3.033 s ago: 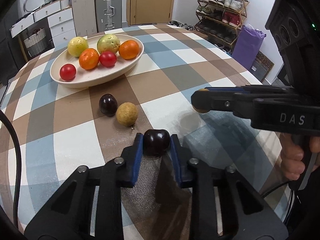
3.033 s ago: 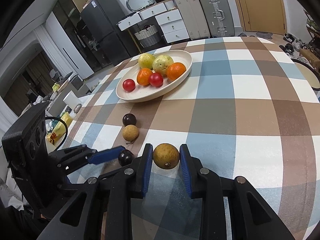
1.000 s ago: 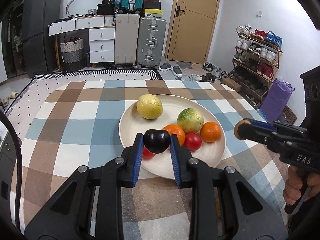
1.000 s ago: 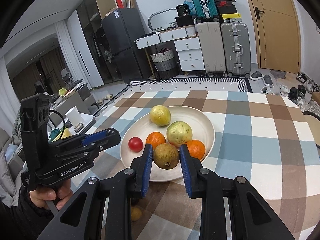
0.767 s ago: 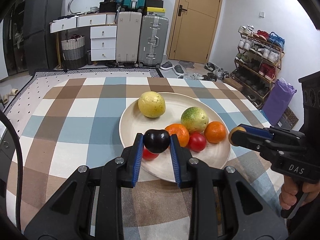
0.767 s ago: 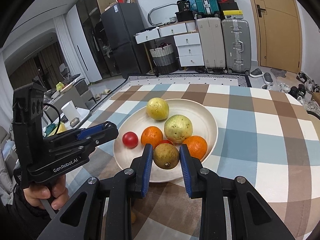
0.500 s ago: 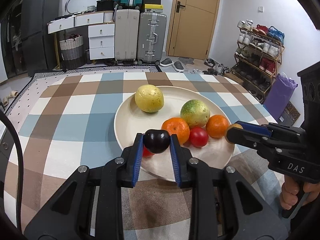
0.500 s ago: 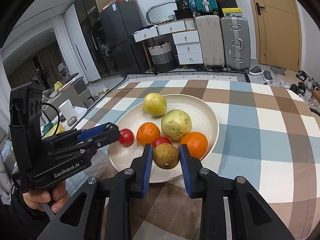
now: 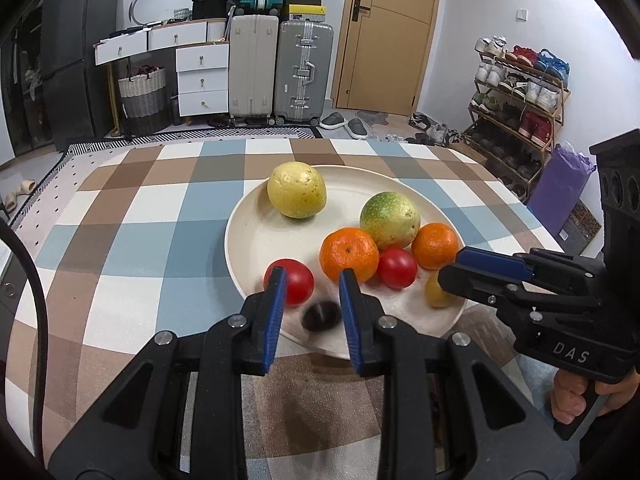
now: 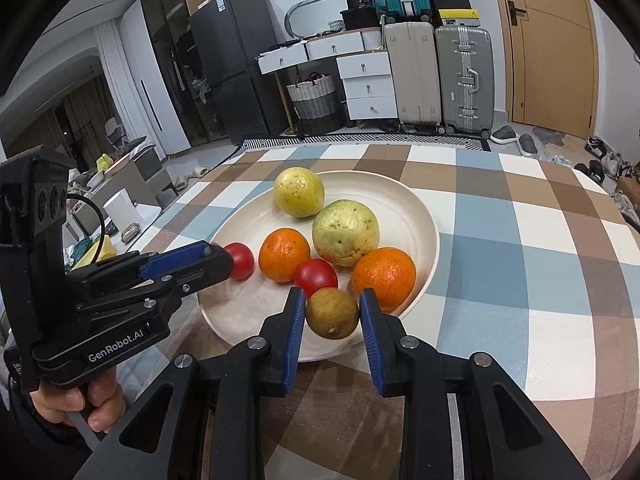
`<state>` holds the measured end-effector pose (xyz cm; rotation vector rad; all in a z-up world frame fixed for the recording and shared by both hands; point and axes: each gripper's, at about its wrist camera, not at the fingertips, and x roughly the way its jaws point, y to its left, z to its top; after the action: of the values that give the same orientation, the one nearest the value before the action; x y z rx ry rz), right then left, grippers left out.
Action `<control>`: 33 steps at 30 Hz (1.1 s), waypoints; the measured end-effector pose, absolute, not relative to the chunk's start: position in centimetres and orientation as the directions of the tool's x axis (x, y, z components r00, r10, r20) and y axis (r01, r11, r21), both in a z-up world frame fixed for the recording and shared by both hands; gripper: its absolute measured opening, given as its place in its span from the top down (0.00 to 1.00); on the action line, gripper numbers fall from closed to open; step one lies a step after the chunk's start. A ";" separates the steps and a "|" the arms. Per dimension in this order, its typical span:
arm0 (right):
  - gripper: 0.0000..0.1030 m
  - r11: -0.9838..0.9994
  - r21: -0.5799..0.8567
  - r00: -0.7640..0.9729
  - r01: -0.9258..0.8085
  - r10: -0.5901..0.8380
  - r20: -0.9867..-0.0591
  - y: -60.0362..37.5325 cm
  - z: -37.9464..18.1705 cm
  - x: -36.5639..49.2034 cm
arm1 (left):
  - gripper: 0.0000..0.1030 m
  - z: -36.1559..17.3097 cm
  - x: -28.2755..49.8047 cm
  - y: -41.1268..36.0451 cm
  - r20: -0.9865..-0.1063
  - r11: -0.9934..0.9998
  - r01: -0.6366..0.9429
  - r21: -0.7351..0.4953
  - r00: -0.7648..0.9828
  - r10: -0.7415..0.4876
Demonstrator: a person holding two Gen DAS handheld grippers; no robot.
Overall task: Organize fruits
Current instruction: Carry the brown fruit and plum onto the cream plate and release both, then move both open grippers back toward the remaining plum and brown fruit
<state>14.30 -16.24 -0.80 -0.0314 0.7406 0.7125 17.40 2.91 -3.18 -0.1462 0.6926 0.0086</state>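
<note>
1. While both grippers hang over the near rim of the plate, the room behind holds a dark fridge [image 9: 76, 52], white drawers [image 9: 202, 76], two suitcases [image 9: 280, 68], a wooden door [image 9: 384, 32] and a shoe rack [image 9: 516, 92].
2. Table [image 9: 120, 240]: brown, blue and white check cloth, bare apart from the plate.
3. Plate [image 9: 256, 240]: cream and shallow, mid-table, with every fruit on it.
4. Left gripper [image 9: 312, 276]: narrow gap, pads pressing nothing. It masks the plate's near-left rim in the right wrist view.
5. Right gripper [image 10: 332, 294]: jaws opening, a gap showing at each pad. It covers the plate's right rim in the left wrist view.
6. Yellow fruit [image 9: 296, 190] sits at the back, apart from the rest. Green fruit [image 9: 390, 220] touches both oranges [image 9: 349, 254].
7. Brown fruit [image 10: 332, 314] sits between the right pads, on the plate near the rim and just in front of a tomato and an orange.
8. Two tomatoes [image 9: 397, 267]: one is among the oranges, the other just behind the left gripper's left finger.
9. Dark plum [image 9: 320, 316]: blurred, low between the left fingers, on the plate, ungripped.
</note>
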 end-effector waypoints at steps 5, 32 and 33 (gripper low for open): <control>0.67 0.777 0.198 0.534 -0.597 0.570 -0.624 -16.5 -0.6 14.1 | 0.73 -3.6 17.4 3.2 -0.654 0.986 -0.059 -0.155 0.754 -0.058; 0.01 0.789 0.188 0.536 -0.585 0.550 -0.640 -18.9 -0.3 12.5 | 0.01 -2.1 12.9 2.1 -0.639 0.992 -0.085 -0.095 0.769 0.005; 0.01 0.785 0.184 0.533 -0.591 0.552 -0.641 -19.0 -0.3 12.2 | 0.01 -2.1 12.7 2.2 -0.640 0.991 -0.093 -0.095 0.768 0.011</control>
<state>12.25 -18.99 -0.29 -0.0574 0.7438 0.6814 12.68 2.19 -2.12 -0.1236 0.6929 0.0565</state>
